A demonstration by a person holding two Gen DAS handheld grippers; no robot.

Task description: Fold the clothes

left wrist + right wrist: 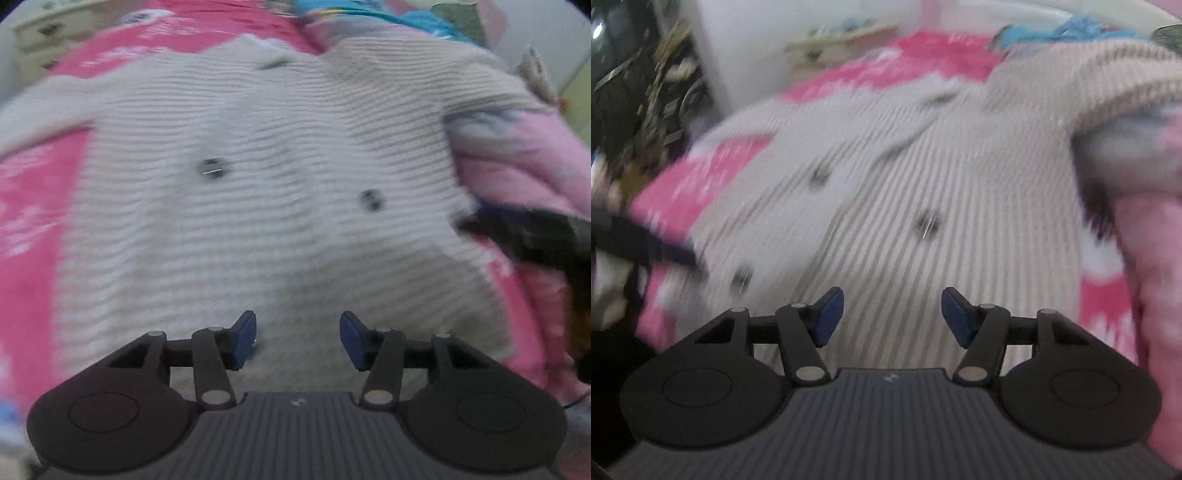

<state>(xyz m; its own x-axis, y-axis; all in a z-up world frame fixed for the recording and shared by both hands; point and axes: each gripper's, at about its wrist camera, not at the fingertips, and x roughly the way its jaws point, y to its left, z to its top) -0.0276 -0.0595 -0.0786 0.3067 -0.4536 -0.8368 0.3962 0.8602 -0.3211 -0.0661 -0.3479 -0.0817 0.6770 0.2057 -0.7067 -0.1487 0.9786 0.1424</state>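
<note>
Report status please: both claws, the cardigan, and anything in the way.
Left claw open, empty. Right claw open, empty. Cream cardigan spread on pink bedcover, unfolded. Pink garment beside it.

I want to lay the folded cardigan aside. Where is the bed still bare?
Bare pink bedspread shows beside the cream cardigan, on the dresser side. The opposite side is crowded by a pale pink garment; blue clothes pile beyond the collar.
</note>
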